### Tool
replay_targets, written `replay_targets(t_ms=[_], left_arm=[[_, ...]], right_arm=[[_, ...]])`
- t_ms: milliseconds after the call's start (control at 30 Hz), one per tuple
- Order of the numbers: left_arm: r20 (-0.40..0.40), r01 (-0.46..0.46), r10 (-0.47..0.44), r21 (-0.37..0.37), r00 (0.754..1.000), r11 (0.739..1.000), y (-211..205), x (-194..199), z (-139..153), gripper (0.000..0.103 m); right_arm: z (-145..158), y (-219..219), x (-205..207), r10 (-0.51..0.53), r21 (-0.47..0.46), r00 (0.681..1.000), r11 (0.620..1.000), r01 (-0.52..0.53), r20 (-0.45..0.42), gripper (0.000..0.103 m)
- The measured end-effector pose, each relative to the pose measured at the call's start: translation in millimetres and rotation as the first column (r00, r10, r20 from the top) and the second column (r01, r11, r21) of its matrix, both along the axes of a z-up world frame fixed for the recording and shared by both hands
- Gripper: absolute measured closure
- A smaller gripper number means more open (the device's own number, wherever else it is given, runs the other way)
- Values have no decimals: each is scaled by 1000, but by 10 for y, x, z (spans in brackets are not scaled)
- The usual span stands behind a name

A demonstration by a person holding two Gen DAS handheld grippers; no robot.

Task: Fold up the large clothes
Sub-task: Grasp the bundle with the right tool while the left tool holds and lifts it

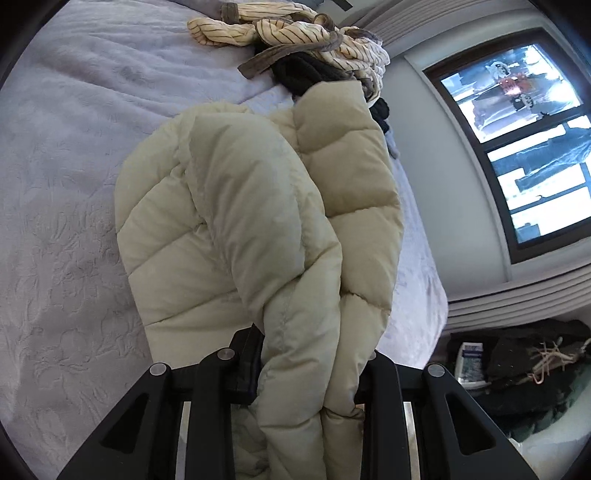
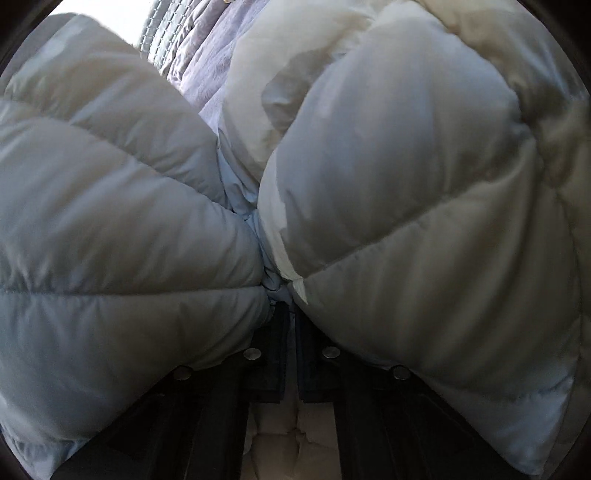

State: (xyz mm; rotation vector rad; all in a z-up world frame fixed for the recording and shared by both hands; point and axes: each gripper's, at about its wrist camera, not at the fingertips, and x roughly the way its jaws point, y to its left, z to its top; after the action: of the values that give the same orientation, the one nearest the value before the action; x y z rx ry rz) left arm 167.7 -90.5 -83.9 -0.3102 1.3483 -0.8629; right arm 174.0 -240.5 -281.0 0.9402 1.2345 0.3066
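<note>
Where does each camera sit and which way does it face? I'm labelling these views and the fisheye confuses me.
Left wrist: on the left tool, looking along its fingers over the cream puffer jacket to the bed cover, a striped garment and a window.
Right wrist: on the right tool, its view filled by jacket folds; only black fingers show.
Shared: the jacket, gripped by both tools, and the lavender bed cover.

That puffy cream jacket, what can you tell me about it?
The jacket is a cream quilted puffer with smooth, slightly shiny fabric stitched into fat padded panels. It lies bunched and partly folded over on the lilac bedspread. The left gripper pinches a thick fold; the right gripper clamps a seam between two bulging panels.
</note>
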Motion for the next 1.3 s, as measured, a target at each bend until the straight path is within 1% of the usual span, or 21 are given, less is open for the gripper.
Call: replay_targets(t_ms=[133, 200, 267, 300, 367, 400, 433, 500, 567, 600, 633, 667, 700, 733, 833, 933, 967, 1000, 1067, 1133, 1300], left_arm=[[-14, -9, 9, 7, 1000, 1000, 41, 34, -8, 73], [-19, -9, 9, 22, 1000, 1000, 46, 45, -12, 73], [-23, -8, 8, 35, 1000, 999, 30, 2, -29, 73], [-22, -5, 6, 41, 1000, 999, 12, -1, -29, 73], [-18, 6, -5, 54, 1000, 999, -45, -18, -27, 73], [-18, 11, -10, 58, 1000, 998, -87, -26, -22, 73], [-19, 17, -16, 63, 1000, 998, -145, -36, -18, 73], [-23, 31, -29, 78, 999, 997, -251, -41, -18, 73], [-25, 48, -46, 98, 999, 994, -387, -55, -10, 73], [-24, 58, -56, 105, 998, 993, -460, -64, -5, 73], [-22, 69, -67, 111, 997, 991, -538, -73, 2, 73], [-21, 78, -76, 115, 997, 990, -603, -69, 2, 73], [-20, 86, -85, 118, 996, 989, -666, -71, 4, 73], [-22, 93, -91, 115, 996, 989, -753, -75, 3, 73], [-28, 120, -118, 76, 993, 990, -947, -106, -11, 73], [-23, 206, -206, 16, 978, 978, -1246, -219, -89, 73], [-12, 226, -226, 12, 974, 974, -1323, -265, -121, 68], [-1, 246, -246, 2, 969, 969, -1380, -306, -175, 52], [2, 256, -257, -52, 967, 965, -1458, -354, -256, 36], [-6, 261, -263, -95, 965, 961, -1512, -385, -316, 34], [49, 305, -302, -78, 952, 949, -1634, -443, -338, 34]], right_arm=[[149, -81, -47, 22, -6, 999, 1000, -22, -32, 98], [299, -152, -110, 32, -15, 999, 999, -32, -23, 98], [512, -285, -210, 39, -54, 999, 998, -40, -8, 97], [667, -407, -298, 34, -78, 999, 996, -32, 16, 91], [902, -644, -450, 2, -121, 999, 993, 4, 54, 60], [1021, -790, -554, -23, -150, 997, 988, 34, 77, 38], [1129, -939, -667, -52, -186, 994, 980, 69, 98, 37], [1256, -1160, -844, -99, -264, 989, 956, 125, 110, 37], [1304, -1354, -1014, -151, -352, 983, 919, 179, 105, 41], [1261, -1438, -1074, -164, -361, 982, 914, 186, 92, 46], [1147, -1516, -1141, -177, -342, 982, 921, 188, 62, 60], [1040, -1533, -1170, -178, -320, 983, 930, 182, 43, 68], [897, -1524, -1176, -169, -294, 985, 941, 168, 23, 82], [789, -1448, -1144, -161, -281, 987, 947, 157, 8, 89], [443, -1393, -1073, -149, -212, 989, 967, 141, -21, 90], [196, -1487, -1068, -188, -93, 982, 978, 186, -14, 91], [137, -1533, -1083, -202, -57, 979, 978, 201, -14, 91], [117, -1563, -1114, -206, -38, 978, 978, 206, -15, 92], [84, -1587, -1132, -197, -19, 980, 980, 197, -13, 94], [78, -1611, -1173, -184, -7, 983, 983, 184, -8, 95], [54, -1857, -1310, -192, 57, 981, 980, 192, -7, 95]])
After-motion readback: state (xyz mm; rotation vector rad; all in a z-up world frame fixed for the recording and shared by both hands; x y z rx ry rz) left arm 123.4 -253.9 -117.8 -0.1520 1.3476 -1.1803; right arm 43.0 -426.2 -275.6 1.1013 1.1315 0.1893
